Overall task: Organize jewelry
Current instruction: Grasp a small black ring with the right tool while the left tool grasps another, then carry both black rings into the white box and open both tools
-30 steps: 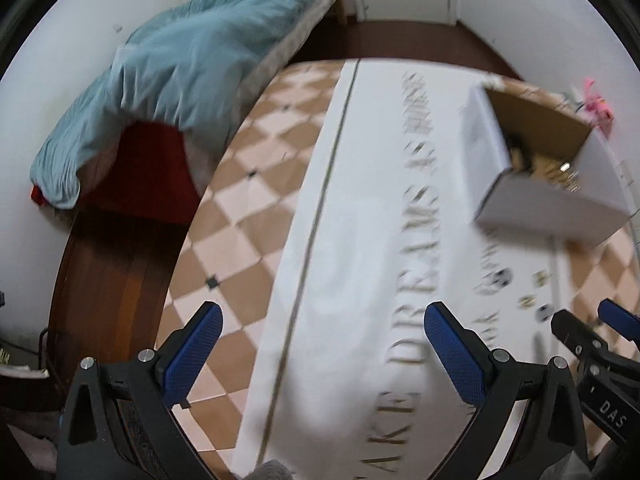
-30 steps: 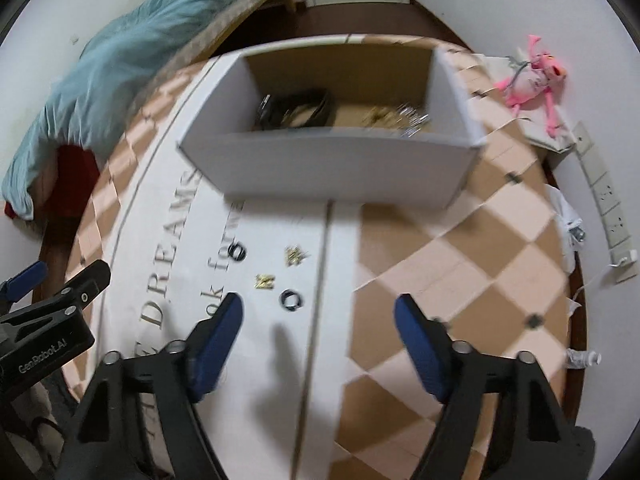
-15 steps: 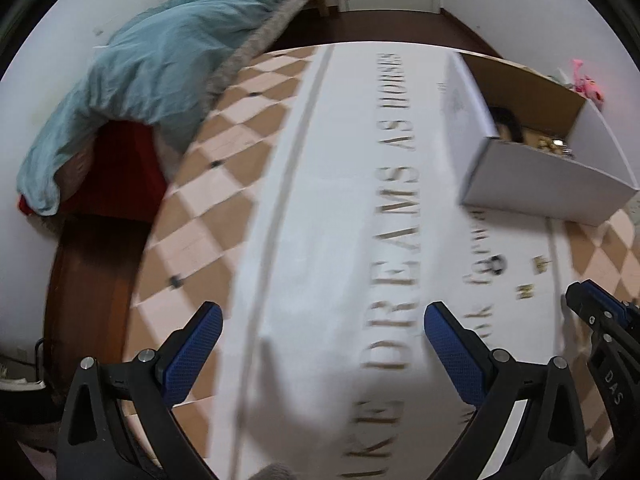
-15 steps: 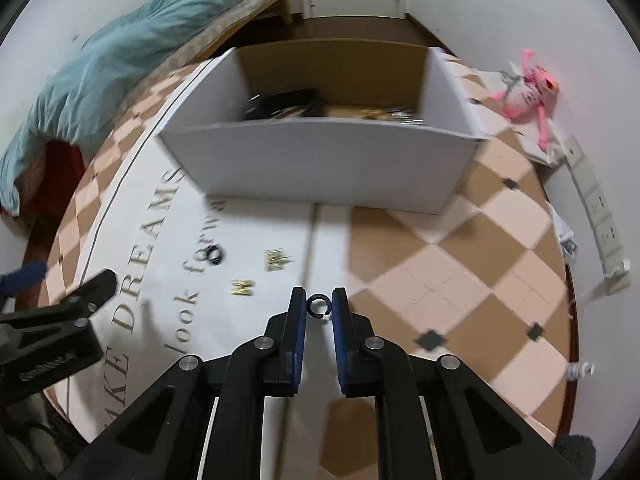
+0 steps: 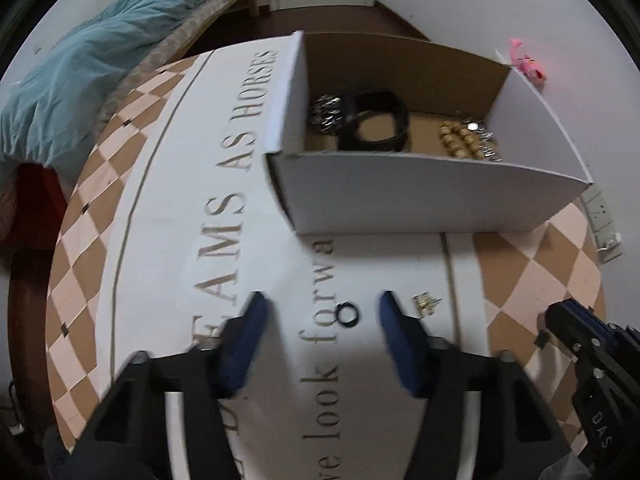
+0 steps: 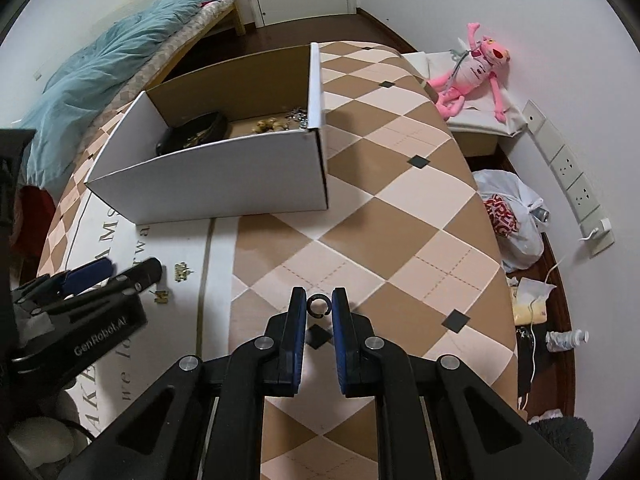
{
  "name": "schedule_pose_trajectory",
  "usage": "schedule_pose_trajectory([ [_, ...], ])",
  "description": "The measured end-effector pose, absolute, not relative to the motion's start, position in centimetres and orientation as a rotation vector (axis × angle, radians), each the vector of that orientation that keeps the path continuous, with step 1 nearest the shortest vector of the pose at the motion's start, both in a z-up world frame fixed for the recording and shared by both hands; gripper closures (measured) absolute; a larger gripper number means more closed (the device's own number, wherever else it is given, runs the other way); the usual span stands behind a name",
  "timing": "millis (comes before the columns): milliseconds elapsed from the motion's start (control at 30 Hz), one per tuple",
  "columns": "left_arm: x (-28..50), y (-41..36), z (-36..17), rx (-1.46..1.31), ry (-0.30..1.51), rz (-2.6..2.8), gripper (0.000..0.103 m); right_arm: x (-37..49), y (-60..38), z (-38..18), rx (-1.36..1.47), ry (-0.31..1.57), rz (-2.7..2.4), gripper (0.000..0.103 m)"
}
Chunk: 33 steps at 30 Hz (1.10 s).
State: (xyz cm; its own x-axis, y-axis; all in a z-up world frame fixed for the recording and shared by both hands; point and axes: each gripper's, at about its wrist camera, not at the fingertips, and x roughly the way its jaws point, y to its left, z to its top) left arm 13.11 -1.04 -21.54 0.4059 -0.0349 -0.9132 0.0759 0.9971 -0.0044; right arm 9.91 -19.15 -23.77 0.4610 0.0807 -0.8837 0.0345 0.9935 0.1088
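My right gripper (image 6: 319, 305) is shut on a small black ring (image 6: 318, 304), held above the checked cloth. My left gripper (image 5: 322, 314) is open, its blue pads either side of a second black ring (image 5: 347, 314) lying on the white lettered cloth. A gold earring (image 5: 426, 303) lies just right of it; in the right wrist view two gold pieces (image 6: 181, 271) (image 6: 161, 297) lie beside the left gripper (image 6: 116, 272). The open white cardboard box (image 5: 432, 196) holds a black band (image 5: 378, 120), wooden beads (image 5: 460, 142) and silver pieces (image 5: 326, 114).
The table carries a brown and cream checked cloth (image 6: 400, 216). A bed with a teal blanket (image 5: 80, 80) is at far left. A pink plush toy (image 6: 476, 72), a plastic bag (image 6: 508, 216) and wall sockets (image 6: 568, 176) are at the right.
My right gripper closed on a black ring, lifted it and swung right. My left gripper moved right toward the box and now straddles the other black ring, jaws narrower.
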Motion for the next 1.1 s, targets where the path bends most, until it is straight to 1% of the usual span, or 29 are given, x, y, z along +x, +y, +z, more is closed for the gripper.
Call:
schedule_pose_trajectory([
  [33,13.0,-1.2,-21.4,0.047,1.144,-0.075,0.079,10.0,-19.2,-23.8,0.118,1.094,0.027,0.089],
  [67,12.8,-1.4,-21.4,0.056,1.141,-0.080,0.085,10.1,-19.3,-23.9,0.119,1.095,0.027,0.089],
  [100,12.8,-1.6,-21.4,0.062,1.138,-0.084,0.087,10.1,-19.3,-23.9,0.120,1.093,0.026,0.089],
  [133,12.7,-1.7,-21.3,0.059,1.136,-0.092,0.093,10.1,-19.3,-23.8,0.121,1.091,0.026,0.089],
  [333,12.5,-1.2,-21.2,0.037,1.137,-0.100,0.093,10.1,-18.8,-22.4,0.136,1.059,0.042,0.089],
  [433,12.0,-0.9,-20.3,0.015,1.126,-0.112,0.093,10.2,-18.6,-21.2,0.148,1.037,0.056,0.090],
  [533,11.7,-0.7,-18.5,-0.012,1.099,-0.132,0.093,10.2,-18.5,-19.5,0.170,1.009,0.078,0.090],
  [633,11.8,-0.6,-15.5,-0.051,1.057,-0.172,0.093,10.4,-18.6,-17.2,0.191,0.973,0.106,0.090],
  [800,14.9,-0.8,-11.5,-0.106,1.020,-0.242,0.093,13.4,-18.9,-13.7,0.215,0.942,0.164,0.090],
  [900,17.8,-1.0,-11.3,-0.117,1.053,-0.265,0.093,16.3,-18.8,-13.3,0.210,0.972,0.193,0.090],
  [1100,22.0,-0.5,-12.8,-0.181,1.155,-0.274,0.093,22.6,-19.3,-15.8,0.272,1.138,0.255,0.090],
])
